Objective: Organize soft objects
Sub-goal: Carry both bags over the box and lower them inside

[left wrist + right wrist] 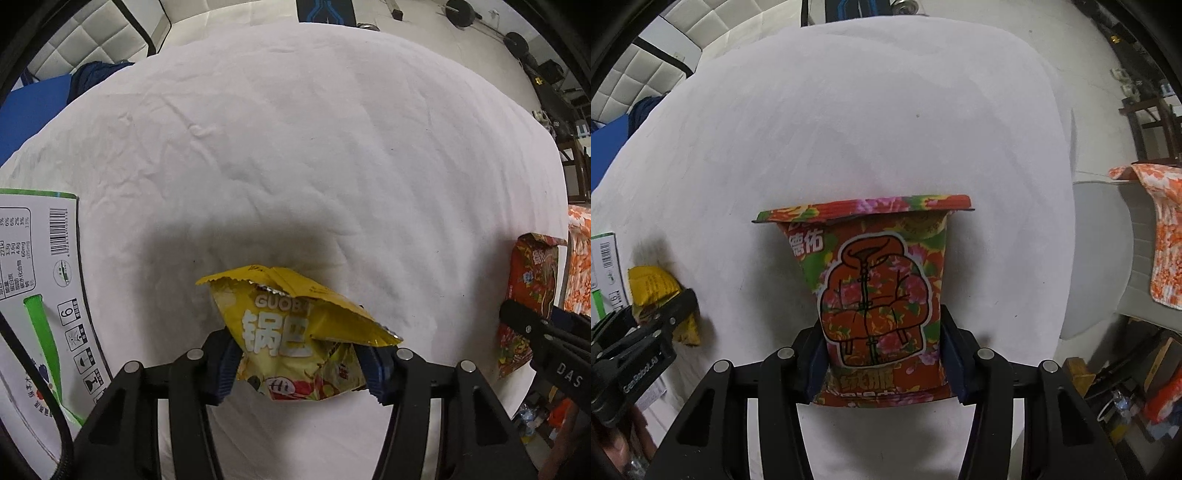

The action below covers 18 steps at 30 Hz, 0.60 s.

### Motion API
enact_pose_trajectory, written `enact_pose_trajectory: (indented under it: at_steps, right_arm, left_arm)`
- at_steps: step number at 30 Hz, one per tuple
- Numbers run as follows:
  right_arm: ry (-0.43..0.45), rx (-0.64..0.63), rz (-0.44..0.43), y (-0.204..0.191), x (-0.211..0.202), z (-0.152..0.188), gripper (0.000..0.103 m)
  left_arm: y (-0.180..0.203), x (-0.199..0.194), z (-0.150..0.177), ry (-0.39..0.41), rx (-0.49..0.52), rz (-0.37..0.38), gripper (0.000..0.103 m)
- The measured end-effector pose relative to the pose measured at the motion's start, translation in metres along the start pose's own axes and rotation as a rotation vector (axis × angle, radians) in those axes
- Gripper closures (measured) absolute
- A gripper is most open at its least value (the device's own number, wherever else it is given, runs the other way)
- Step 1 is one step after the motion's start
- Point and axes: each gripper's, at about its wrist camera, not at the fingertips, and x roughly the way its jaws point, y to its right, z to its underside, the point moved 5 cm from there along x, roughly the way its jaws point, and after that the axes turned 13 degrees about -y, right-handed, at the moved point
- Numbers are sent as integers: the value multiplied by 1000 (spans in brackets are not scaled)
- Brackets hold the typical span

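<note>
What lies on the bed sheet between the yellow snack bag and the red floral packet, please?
Nothing: only bare white sheet separates the yellow snack bag from the red floral packet, clearest in the left wrist view.

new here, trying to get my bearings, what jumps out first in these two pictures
A crumpled yellow snack bag sits pinched in the left tongs over the white sheet. The right tongs clamp a red floral packet printed with a padded jacket. A white carton with a barcode lies at the left edge.
</note>
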Motion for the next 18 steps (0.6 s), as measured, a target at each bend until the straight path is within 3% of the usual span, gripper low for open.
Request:
enact_pose_trajectory:
  at_steps: [4, 9, 13, 15, 18]
  right_arm:
    - [8, -42, 58, -31, 7, 7, 54]
    - [-14, -100, 93, -43, 28, 53, 54]
    - [-39, -107, 87, -56, 51, 96, 54]
    - [-39, -103, 92, -60, 55, 106, 54]
    - [-32, -90, 101, -65, 57, 110, 54]
  left_arm:
    - [-1, 2, 18, 5, 29, -46, 51]
    - [0, 22, 71, -24, 72, -93, 50]
    - [-2, 29, 95, -7, 57, -79, 48]
    - [-3, 30, 97, 8, 39, -71, 40]
    - [-9, 33, 98, -2, 11, -52, 37]
